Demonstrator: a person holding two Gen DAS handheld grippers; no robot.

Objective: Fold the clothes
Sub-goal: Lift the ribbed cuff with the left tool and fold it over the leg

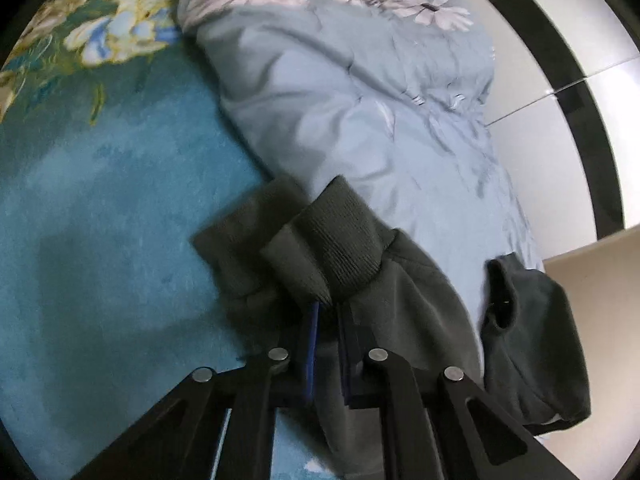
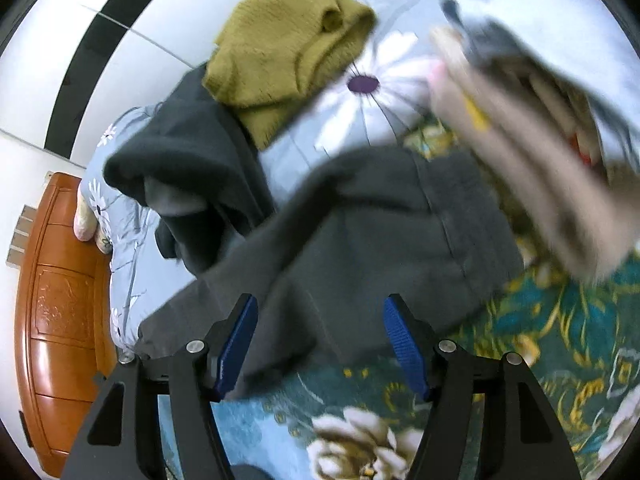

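A dark grey-green sweatshirt (image 1: 400, 292) lies across the teal floral bedspread (image 1: 100, 200). My left gripper (image 1: 326, 312) is shut on its ribbed cuff (image 1: 344, 240), which sticks up past the blue pads. In the right wrist view the same dark sweatshirt (image 2: 360, 240) spreads below my right gripper (image 2: 320, 316), which is open with its blue pads (image 2: 240, 336) wide apart just above the cloth, gripping nothing. The person's arm (image 2: 520, 152) crosses the upper right, blurred.
A light blue flowered quilt (image 1: 360, 92) is bunched along the bed's far side. An olive knit sweater (image 2: 288, 48) lies folded on it. A wooden cabinet (image 2: 60, 320) stands at the left by a white tiled floor (image 2: 120, 0).
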